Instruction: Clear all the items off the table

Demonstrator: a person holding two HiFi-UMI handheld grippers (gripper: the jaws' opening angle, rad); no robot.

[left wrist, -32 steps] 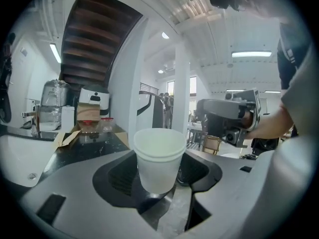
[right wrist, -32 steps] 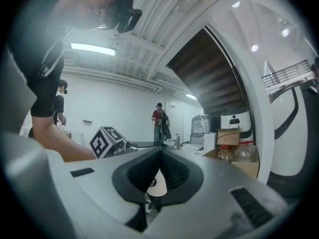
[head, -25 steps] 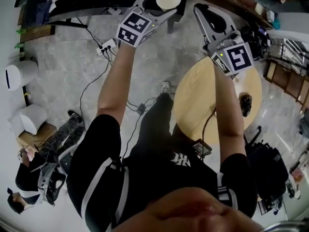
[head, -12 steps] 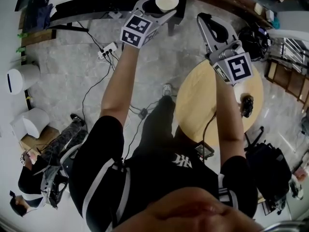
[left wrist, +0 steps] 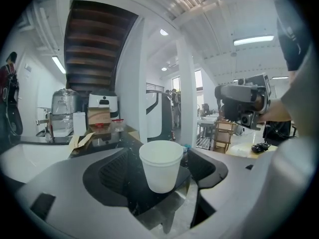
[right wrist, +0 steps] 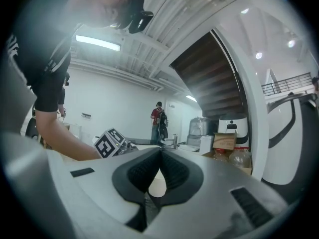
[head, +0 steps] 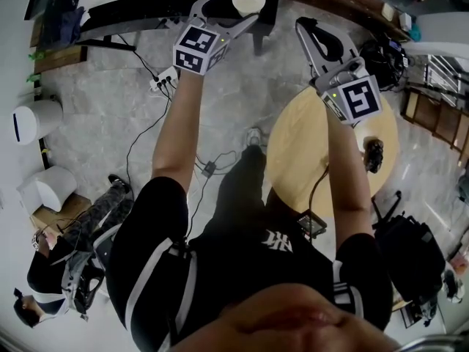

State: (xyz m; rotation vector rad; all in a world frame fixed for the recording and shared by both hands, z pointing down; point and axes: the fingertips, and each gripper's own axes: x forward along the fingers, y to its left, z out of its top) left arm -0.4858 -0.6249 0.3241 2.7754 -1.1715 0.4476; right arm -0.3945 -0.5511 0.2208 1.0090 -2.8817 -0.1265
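A white paper cup stands upright on the black counter at the top of the head view. My left gripper reaches out around it. In the left gripper view the cup sits between the jaws with a gap on each side; the jaws have just been opening and no pad presses on it. My right gripper is shut and empty, held level past the far edge of the round wooden table. A small black object lies on that table.
A power strip and cables lie on the stone floor below the left arm. White bins stand at the left, and a seated person is at the lower left. A cardboard box and a water jug stand further along the counter.
The left jaws have spread away from the cup, which now stands free on the counter. The left gripper has drawn slightly left. The right gripper stays shut and has shifted little.
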